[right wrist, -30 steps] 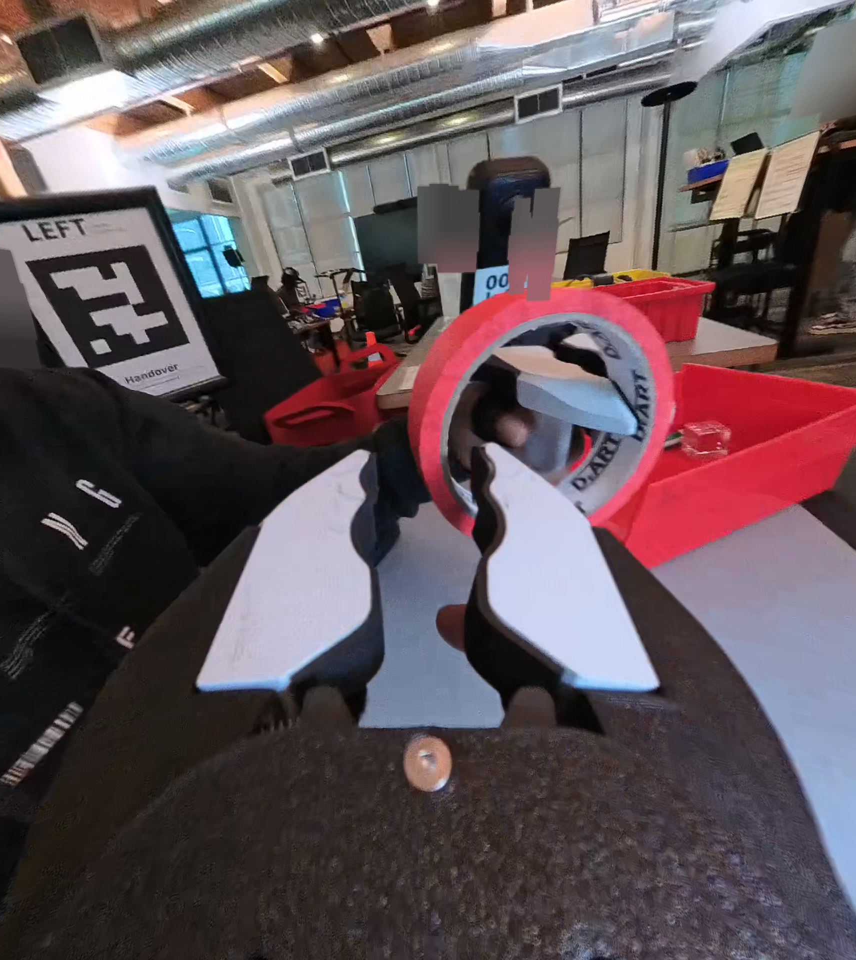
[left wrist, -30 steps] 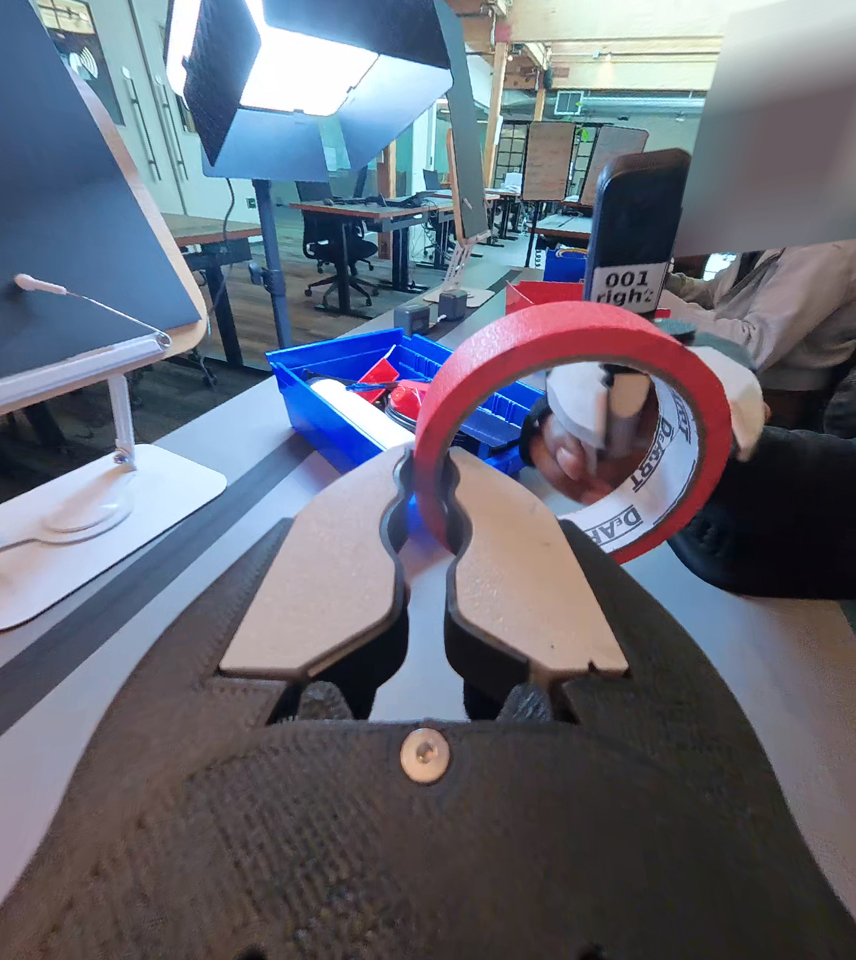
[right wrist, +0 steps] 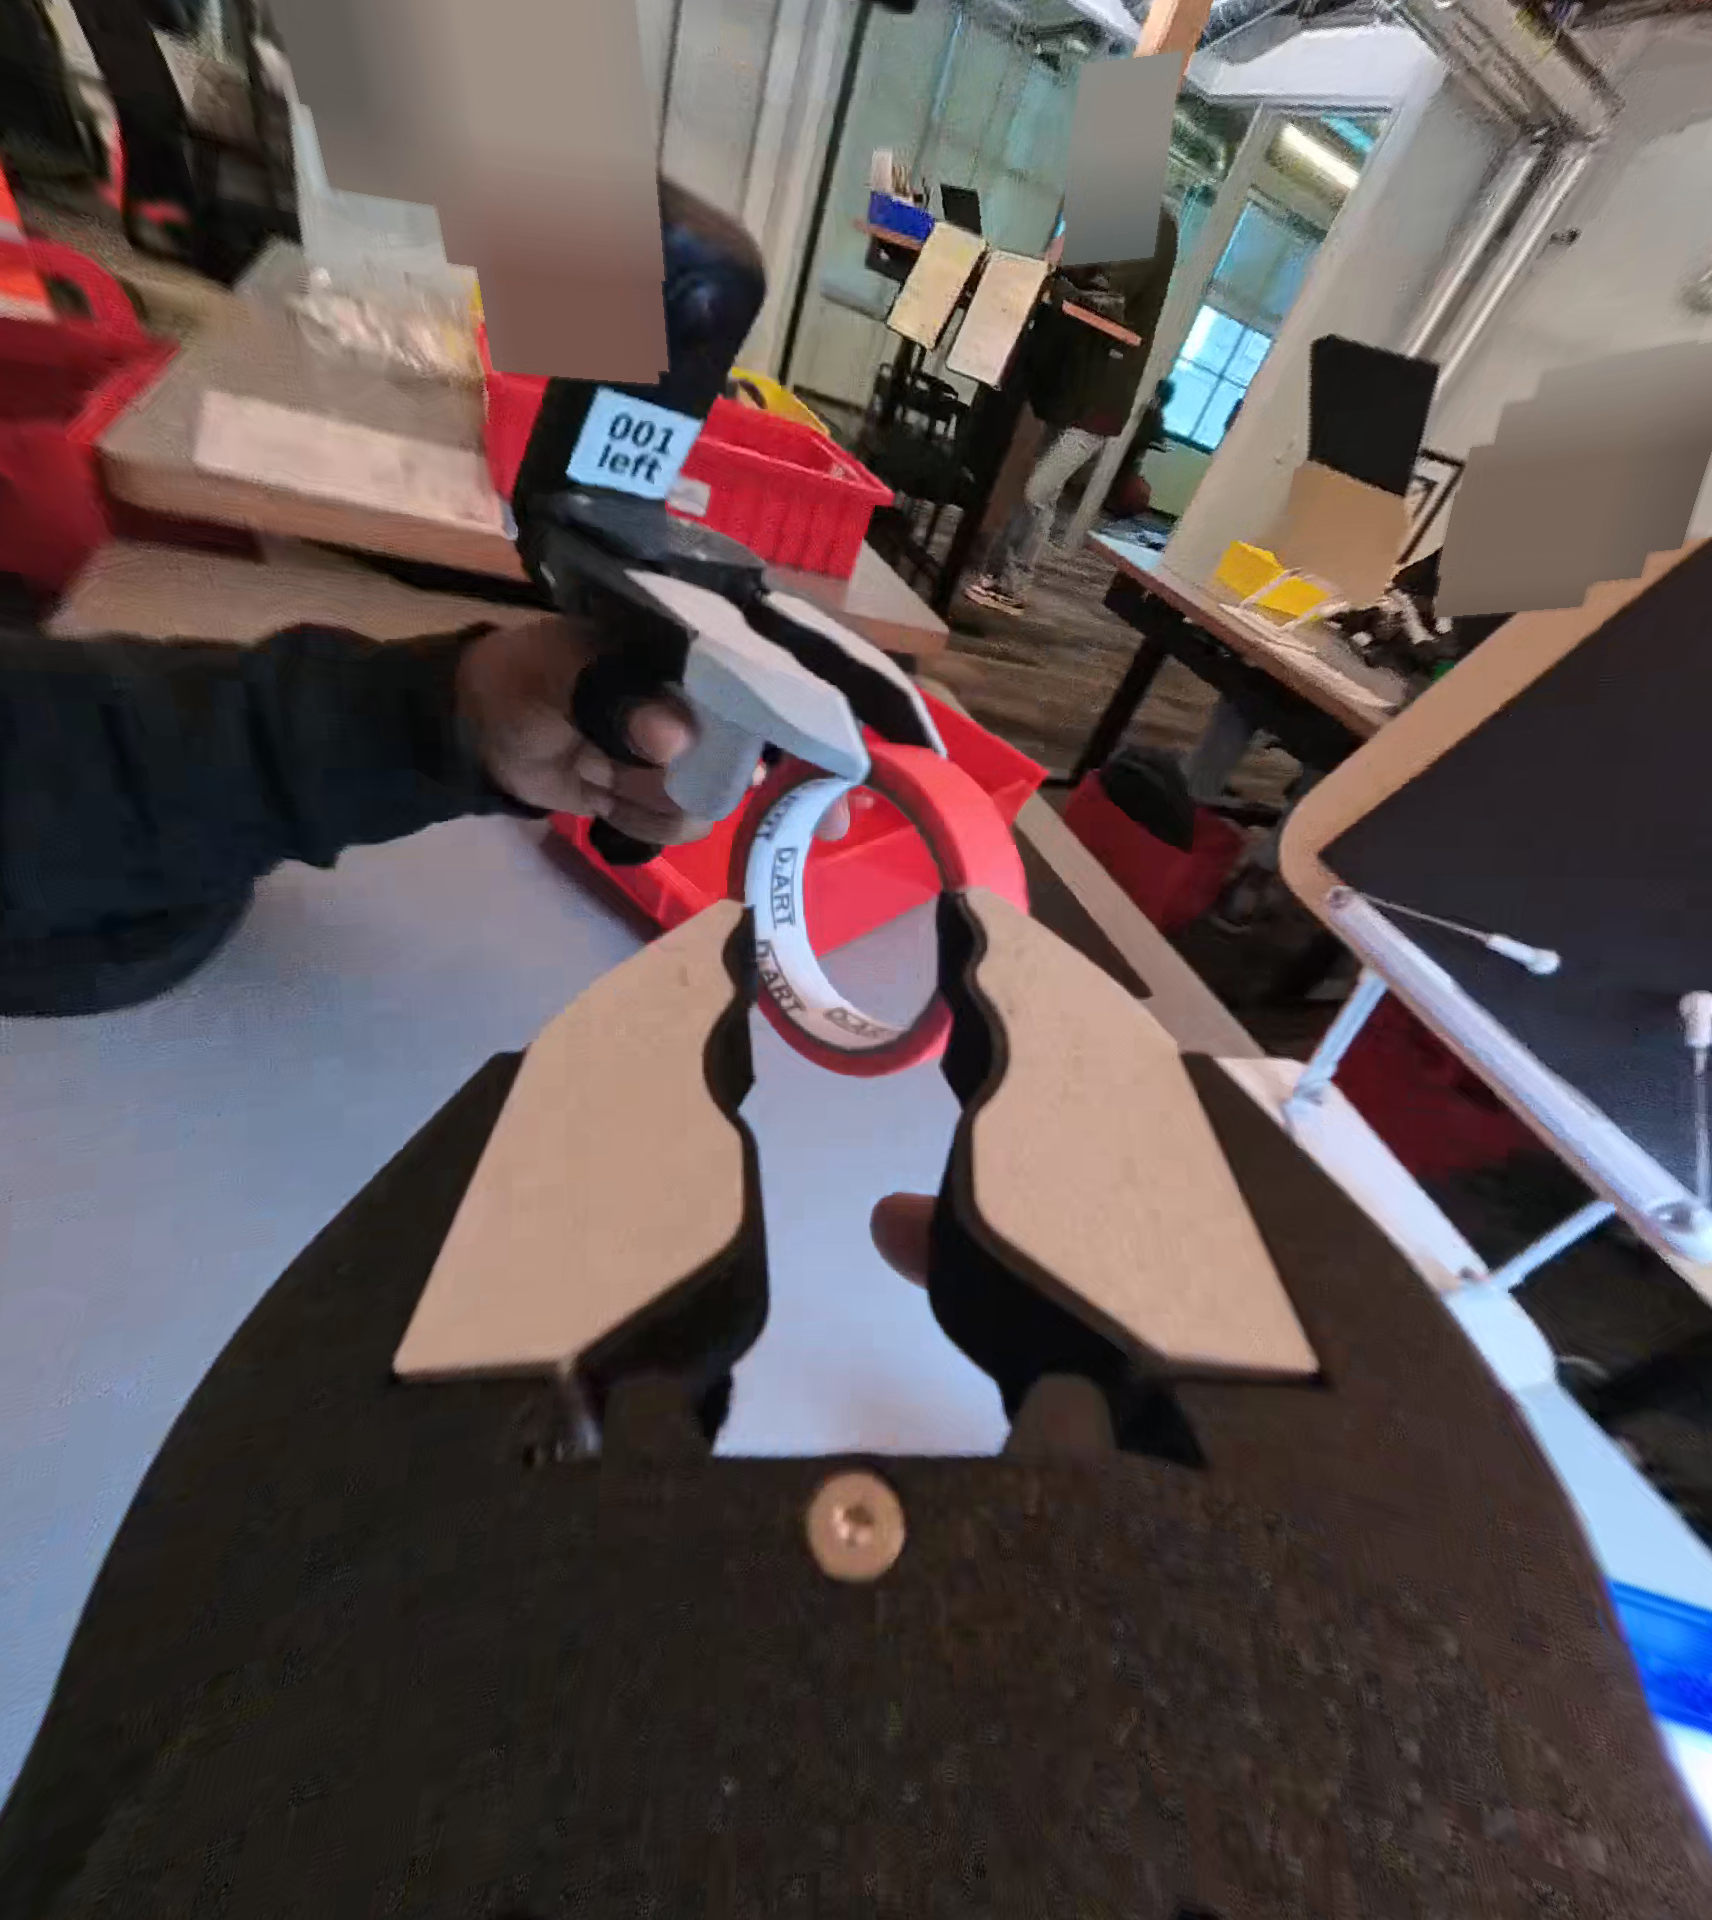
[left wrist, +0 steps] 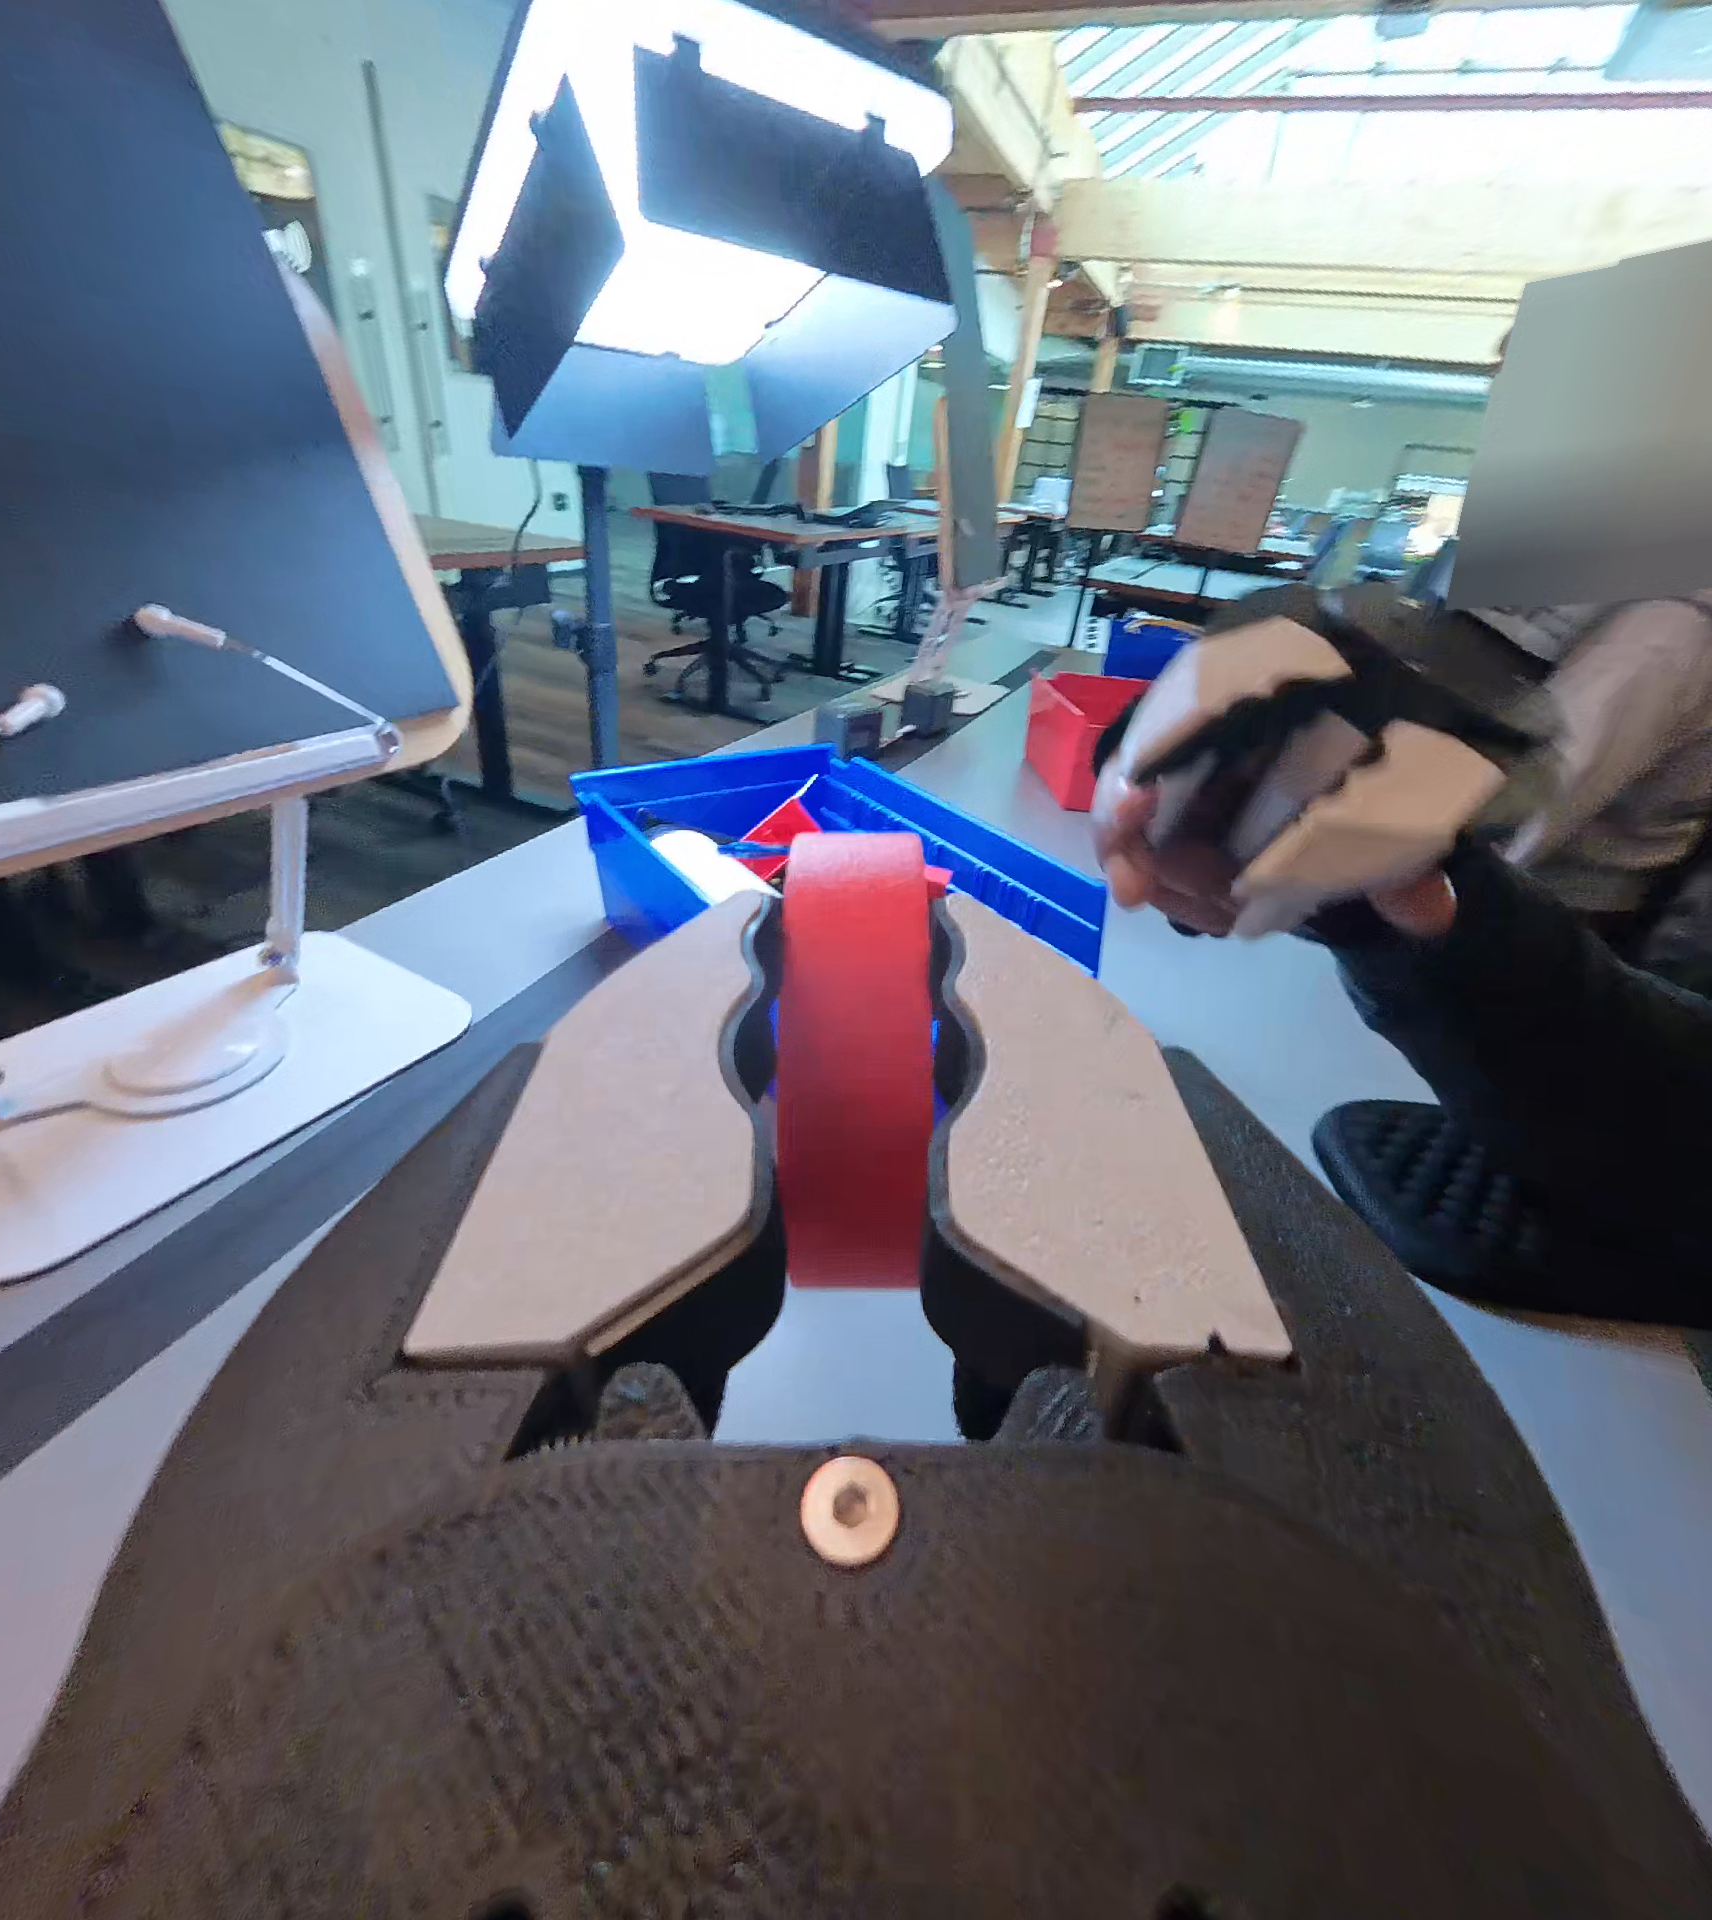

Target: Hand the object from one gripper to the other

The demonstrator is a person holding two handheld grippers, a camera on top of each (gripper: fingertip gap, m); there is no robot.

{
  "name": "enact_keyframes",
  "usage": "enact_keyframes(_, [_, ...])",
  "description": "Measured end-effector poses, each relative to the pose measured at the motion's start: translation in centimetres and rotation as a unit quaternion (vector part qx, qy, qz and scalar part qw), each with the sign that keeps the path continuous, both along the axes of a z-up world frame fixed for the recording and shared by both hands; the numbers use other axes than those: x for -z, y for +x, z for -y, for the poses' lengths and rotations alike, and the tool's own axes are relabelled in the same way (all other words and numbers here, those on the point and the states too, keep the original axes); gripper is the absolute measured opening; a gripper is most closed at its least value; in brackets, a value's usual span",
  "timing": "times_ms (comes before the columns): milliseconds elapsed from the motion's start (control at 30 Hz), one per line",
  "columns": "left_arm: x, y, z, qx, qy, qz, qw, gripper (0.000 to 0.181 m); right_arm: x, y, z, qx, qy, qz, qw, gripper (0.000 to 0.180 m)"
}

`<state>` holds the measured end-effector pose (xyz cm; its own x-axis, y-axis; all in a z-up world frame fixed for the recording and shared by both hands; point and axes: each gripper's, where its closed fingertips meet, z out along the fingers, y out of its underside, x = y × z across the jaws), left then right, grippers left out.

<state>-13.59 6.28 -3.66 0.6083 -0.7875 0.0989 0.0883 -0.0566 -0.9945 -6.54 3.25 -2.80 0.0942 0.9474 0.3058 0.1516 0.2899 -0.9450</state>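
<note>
Your left claw [left wrist: 852, 935] is pinching the red tape roll [left wrist: 852, 1101], one finger pressed on each flat side, so its own camera sees the roll edge-on and upright, above the grey table [left wrist: 1247, 997] and in front of a blue bin [left wrist: 997, 862]. Gripping it at the rim seems meant to leave most of the ring free for the other side to take.

Your right claw [right wrist: 844, 914] is spread, with nothing between its fingers. Its camera shows the roll hanging from the left fingers, its open centre facing you and its lower arc lined up with the gap between the right fingertips. The left camera, though, shows the right claw off to the side and apart from the roll, so the transfer looks not yet made.
</note>
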Motion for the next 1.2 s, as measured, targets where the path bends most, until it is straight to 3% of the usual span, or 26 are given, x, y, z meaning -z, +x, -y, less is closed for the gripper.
enact_keyframes(100, [-1.4, -0.3, 1.3, 0.044, 0.009, 0.032, 0.998, 0.026, 0.8, 1.7, -2.4, -0.018, -0.077, -0.019, 0.997, 0.047])
enact_keyframes(233, [-2.4, 0.9, 2.8, 0.103, 0.012, 0.071, 0.992, 0.027, 4.7, -0.6, -1.6, -0.131, -0.219, -0.027, 0.966, 0.065])
enact_keyframes(267, [-2.5, 1.4, 3.1, 0.114, 0.011, 0.079, 0.99, 0.027, 4.5, -1.3, -0.7, -0.162, -0.244, -0.053, 0.955, 0.059])
enact_keyframes(333, [-2.4, 2.1, 3.3, 0.132, 0.009, 0.085, 0.988, 0.027, 4.0, -2.4, 0.5, -0.18, -0.266, -0.079, 0.944, 0.029])
enact_keyframes(433, [-1.8, 1.4, 2.6, 0.122, -0.02, 0.078, 0.989, 0.027, 3.5, -2.1, -0.4, -0.124, -0.202, -0.062, 0.969, 0.029])
enact_keyframes(533, [-0.9, -0.5, 0.7, 0.025, -0.023, 0.023, 0.999, 0.044, 2.6, -0.3, -2.9, -0.024, -0.091, -0.035, 0.995, 0.029])
enact_keyframes(700, [0.0, 0.8, 1.5, -0.005, 0.038, -0.115, 0.993, 0.046, 4.6, 0.0, -4.0, 0.074, 0.116, 0.091, 0.986, 0.029])
enact_keyframes(800, [2.6, 2.7, 2.6, 0.001, 0.104, -0.275, 0.956, 0.05, 6.2, -0.9, -2.6, 0.058, 0.184, 0.145, 0.97, 0.029])
enact_keyframes(867, [4.6, 2.7, 2.2, -0.025, 0.139, -0.395, 0.908, 0.05, 6.9, -1.4, -1.2, 0.034, 0.217, 0.164, 0.962, 0.029])
enact_keyframes(967, [6.4, 2.4, 1.9, -0.042, 0.188, -0.503, 0.842, 0.031, 6.8, -2.0, -0.5, 0.029, 0.26, 0.169, 0.95, 0.029])
enact_keyframes(1067, [5.6, 2.6, 1.7, -0.055, 0.22, -0.496, 0.838, 0.031, 5.5, -1.8, -0.5, 0.041, 0.293, 0.139, 0.945, 0.029])
enact_keyframes(1200, [3.0, 3.0, 2.0, -0.072, 0.269, -0.434, 0.857, 0.03, 3.0, -1.2, -0.2, 0.033, 0.234, 0.069, 0.969, 0.032])
